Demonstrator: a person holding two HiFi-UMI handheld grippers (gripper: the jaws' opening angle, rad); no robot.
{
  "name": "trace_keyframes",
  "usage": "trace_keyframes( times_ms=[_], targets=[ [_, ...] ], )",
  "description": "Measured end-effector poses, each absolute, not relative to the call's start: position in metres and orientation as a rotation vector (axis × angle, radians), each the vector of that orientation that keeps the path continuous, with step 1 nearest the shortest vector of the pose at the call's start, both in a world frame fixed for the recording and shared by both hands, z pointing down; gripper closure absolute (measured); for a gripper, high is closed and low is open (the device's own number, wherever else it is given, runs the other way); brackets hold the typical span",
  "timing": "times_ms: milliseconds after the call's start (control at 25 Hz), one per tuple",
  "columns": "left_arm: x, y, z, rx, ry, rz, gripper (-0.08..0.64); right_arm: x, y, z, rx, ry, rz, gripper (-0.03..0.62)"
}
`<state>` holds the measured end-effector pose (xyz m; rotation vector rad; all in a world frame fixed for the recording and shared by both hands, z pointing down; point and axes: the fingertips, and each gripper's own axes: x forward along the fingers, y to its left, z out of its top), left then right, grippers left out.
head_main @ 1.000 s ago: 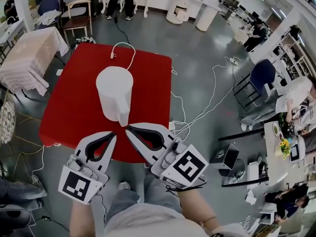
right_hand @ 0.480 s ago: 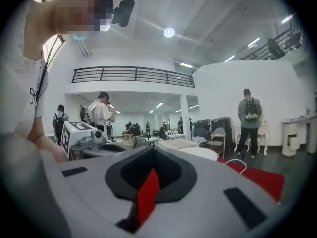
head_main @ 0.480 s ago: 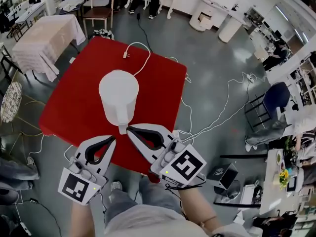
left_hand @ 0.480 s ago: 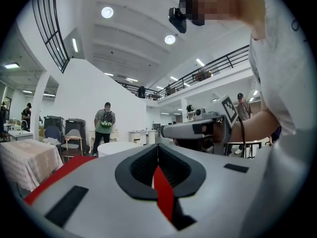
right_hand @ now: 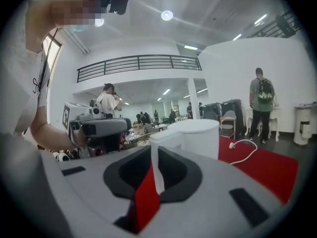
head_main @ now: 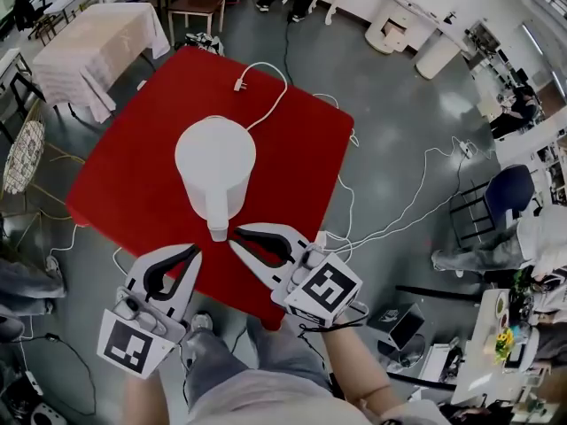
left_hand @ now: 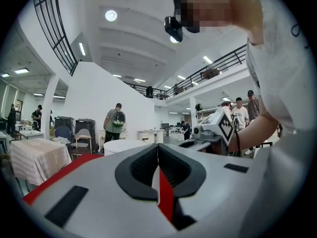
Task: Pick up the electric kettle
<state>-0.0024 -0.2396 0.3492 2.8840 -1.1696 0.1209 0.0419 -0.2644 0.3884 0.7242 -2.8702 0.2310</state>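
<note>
The white electric kettle (head_main: 215, 159) stands upright on the red table (head_main: 124, 184), its handle (head_main: 218, 225) facing me. Its white cord (head_main: 266, 104) trails to the far edge. My right gripper (head_main: 235, 234) hovers just right of the handle's tip. Its jaws are opening, a narrow gap shows, and nothing is between them. In the right gripper view the kettle (right_hand: 198, 135) and its handle (right_hand: 159, 142) lie straight ahead of the right gripper (right_hand: 153, 151). My left gripper (head_main: 197, 250) is shut, empty, below and left of the handle. From the left gripper (left_hand: 157, 148), the kettle's lid (left_hand: 121, 146) shows.
A cloth-covered table (head_main: 89, 51) and a chair (head_main: 197, 3) stand beyond the red table's far left. Cables (head_main: 390, 206) run over the grey floor at the right. The table's near edge (head_main: 221, 295) lies under both grippers. People stand further off.
The right gripper has sunk and come closer to the kettle's handle, and its jaws have parted slightly. The left gripper dropped a little and stays shut.
</note>
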Motion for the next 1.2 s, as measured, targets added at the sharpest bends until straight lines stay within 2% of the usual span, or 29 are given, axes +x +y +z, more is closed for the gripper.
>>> trace_keyframes(
  times_ms=[440,1200],
  targets=[
    [-0.002,-0.237,0.373,2.829,-1.2,0.158,0.549,0.032,-0.274,0.438,0.613,-2.803,0.259,0.502],
    [-0.009,-0.226,0.385,2.801,-1.202,0.139,0.549,-0.012,-0.281,0.454,0.482,-2.841,0.223,0.471]
  ],
)
